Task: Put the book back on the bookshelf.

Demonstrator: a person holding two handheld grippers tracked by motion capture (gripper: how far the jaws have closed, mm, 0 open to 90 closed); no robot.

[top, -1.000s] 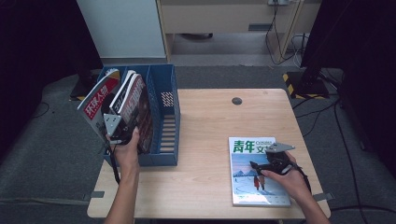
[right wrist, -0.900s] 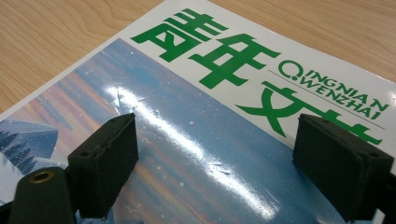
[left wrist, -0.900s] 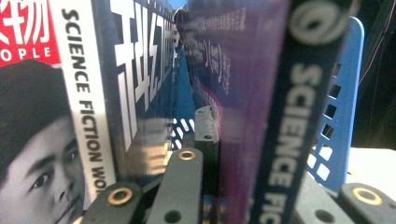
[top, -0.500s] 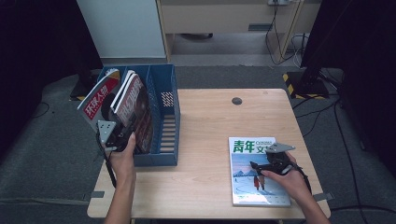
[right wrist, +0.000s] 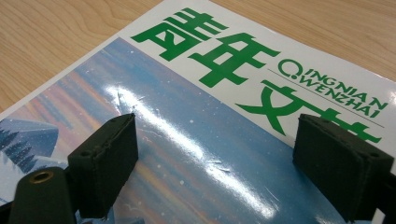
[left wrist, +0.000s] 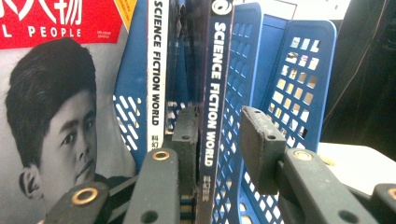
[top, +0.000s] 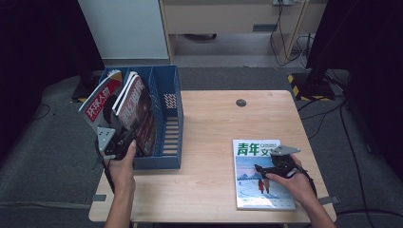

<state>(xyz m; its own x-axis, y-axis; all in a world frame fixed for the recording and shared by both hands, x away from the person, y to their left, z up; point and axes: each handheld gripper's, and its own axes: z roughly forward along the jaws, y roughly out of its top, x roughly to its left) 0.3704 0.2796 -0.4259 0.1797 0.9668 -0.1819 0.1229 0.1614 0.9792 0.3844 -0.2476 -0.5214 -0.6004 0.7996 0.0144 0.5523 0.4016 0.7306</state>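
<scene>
Two magazines were already stood in the blue file rack [top: 168, 118] at the table's left. The dark-spined magazine [left wrist: 212, 112] was straddled by the left gripper [left wrist: 219, 140], jaws parted. One green-titled magazine [top: 259, 175] was left flat, near right, under the right gripper [right wrist: 215, 163], jaws wide apart, nothing held.

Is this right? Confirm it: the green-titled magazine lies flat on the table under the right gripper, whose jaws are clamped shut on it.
Not quite. The right gripper hangs over the green-titled magazine, flat on the table, but its jaws stand wide apart, gripping nothing, as the right gripper view shows.
</scene>
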